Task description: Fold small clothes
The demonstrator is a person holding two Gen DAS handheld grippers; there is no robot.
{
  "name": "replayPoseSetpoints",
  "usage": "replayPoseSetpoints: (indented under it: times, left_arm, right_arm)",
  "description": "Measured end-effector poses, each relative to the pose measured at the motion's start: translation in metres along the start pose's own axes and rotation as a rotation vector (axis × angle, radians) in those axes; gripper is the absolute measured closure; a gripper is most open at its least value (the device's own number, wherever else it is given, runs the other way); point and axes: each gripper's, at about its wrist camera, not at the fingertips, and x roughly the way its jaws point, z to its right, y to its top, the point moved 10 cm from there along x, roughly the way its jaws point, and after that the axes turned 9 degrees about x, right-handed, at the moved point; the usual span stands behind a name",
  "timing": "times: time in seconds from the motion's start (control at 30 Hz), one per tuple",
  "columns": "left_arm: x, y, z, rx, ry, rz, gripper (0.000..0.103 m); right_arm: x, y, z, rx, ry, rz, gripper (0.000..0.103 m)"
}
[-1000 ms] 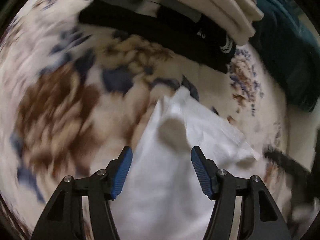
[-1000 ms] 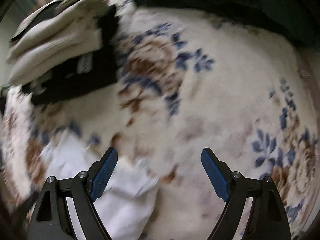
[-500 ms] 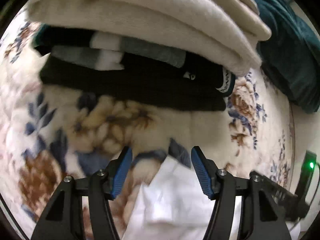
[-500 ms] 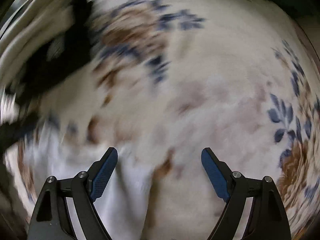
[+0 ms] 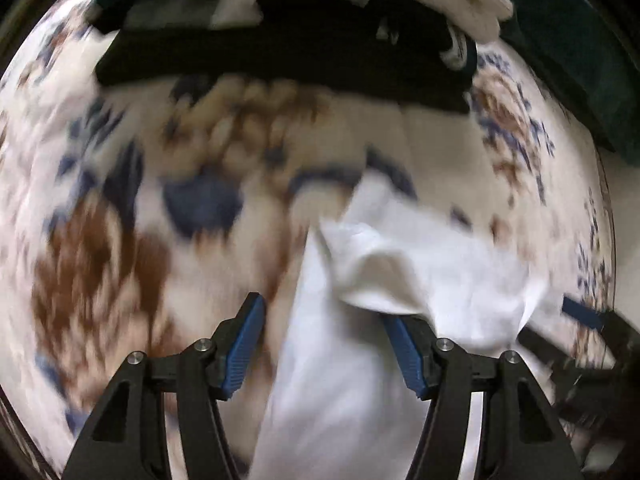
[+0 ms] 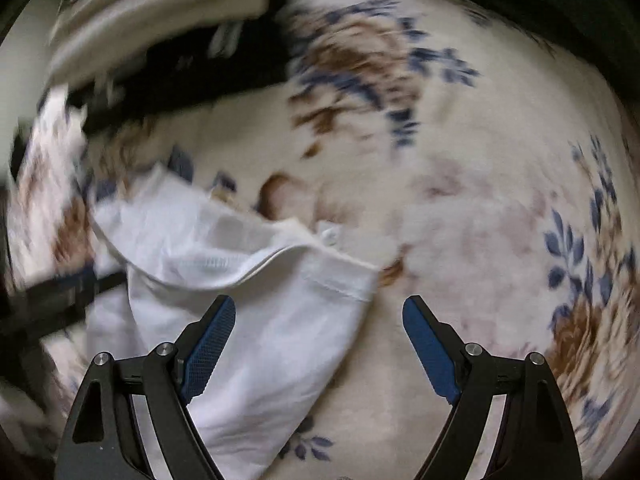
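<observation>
1. since both tools stand spread wide with nothing between their pads, the step in hand looks like picking where to take hold of the white garment (image 6: 224, 280), which lies rumpled on the floral blanket (image 6: 460, 208) in the lower left of the right wrist frame.
2. the left hand-held gripper (image 5: 332, 344) hangs over the cloth with its jaws wide; a loose fold drapes over the tip of its right finger, but nothing is pinched.
3. the right hand-held gripper (image 6: 318, 344) is also wide, its left finger over the stitched hem and its right finger over bare blanket.
4. to do this well, i judge each tool should close on a single layer at a hem or corner, not on a bunched fold, and the cloth should be drawn flat before any crease is made; thin fabric will likely slip or double up otherwise.
5. the right wrist view alone shows the hem line, a small tag at the fold and the garment's free corner.
6. the left wrist view alone shows the stack of folded clothes (image 5: 288, 52) across the top of the frame sharply enough to read, and a dark green cloth (image 5: 572, 64) at upper right; both frames are blurred.
</observation>
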Motion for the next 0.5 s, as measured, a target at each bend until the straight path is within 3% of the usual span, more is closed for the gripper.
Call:
replayPoseSetpoints:
  times: [0.07,0.3,0.4,0.5]
  left_arm:
    - [0.008,0.020,-0.001,0.019,0.020,0.008,0.044]
    - [0.020,0.051,-0.010,0.002,0.027,0.018,0.044]
    - [0.013,0.053,-0.015,-0.037,0.007,0.026,0.044]
    - [-0.008,0.046,-0.025,-0.097,-0.052,0.062,0.044]
  right_arm:
    - [0.012,0.002,-0.005,-0.020,-0.022,0.006,0.015]
    - [0.044,0.043,0.010,0.162,-0.036,0.033,0.015]
    - [0.050,0.058,0.026,0.215,-0.067,0.028,0.015]
    - [0.037,0.060,0.045,0.303,-0.024,0.022,0.015]
